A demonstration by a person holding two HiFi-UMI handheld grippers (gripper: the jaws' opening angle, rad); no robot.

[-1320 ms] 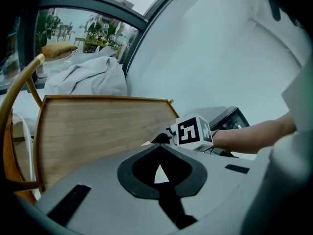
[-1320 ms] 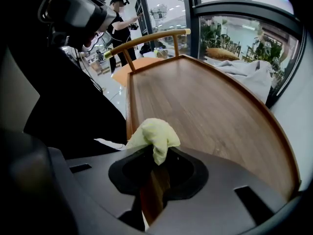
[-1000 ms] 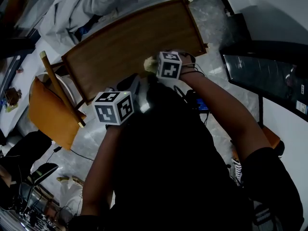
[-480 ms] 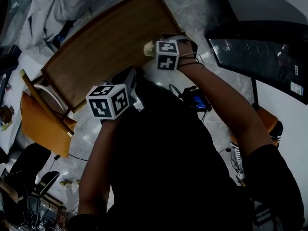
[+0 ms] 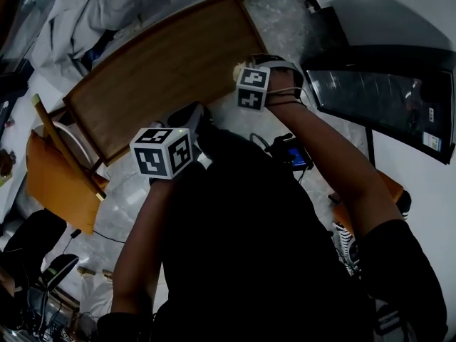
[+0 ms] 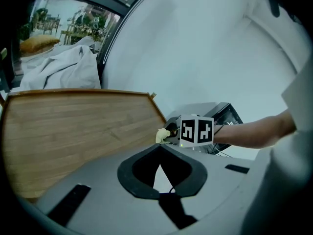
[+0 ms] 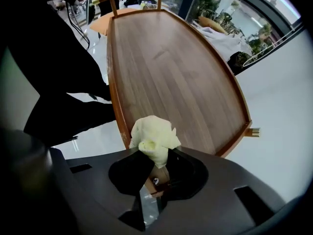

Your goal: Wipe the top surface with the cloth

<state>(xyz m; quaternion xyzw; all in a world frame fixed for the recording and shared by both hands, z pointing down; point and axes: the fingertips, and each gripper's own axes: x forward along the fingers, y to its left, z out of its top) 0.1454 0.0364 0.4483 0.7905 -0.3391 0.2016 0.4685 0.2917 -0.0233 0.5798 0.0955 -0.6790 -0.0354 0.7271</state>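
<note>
Compared with a second ago, the left gripper (image 6: 159, 151) has barely shifted. It hangs over the near edge of the brown rectangular wooden tabletop (image 5: 157, 77), its jaws pressed together on nothing. The right gripper (image 7: 155, 161) has slid to the right along that same near edge, towards the table's right corner. Its jaws are clamped on the crumpled pale yellow cloth (image 7: 152, 137), which bunches up above the tips. The cloth sits at the table's raised rim, and no view shows whether it presses on the wood. The stroke seems to have reached the end of the near strip, so most of the top probably remains to be wiped.

The tabletop is bare, with straight grain and a low raised lip around it. At far left, an orange-seated chair with a wooden back rail (image 5: 57, 173) stands against the table's end. Beyond it lies a heap of pale grey fabric (image 5: 85, 13). Glossy pale marbled flooring (image 5: 135, 191) shows under the table. To the right stands a dark glass panel (image 5: 377, 95).
</note>
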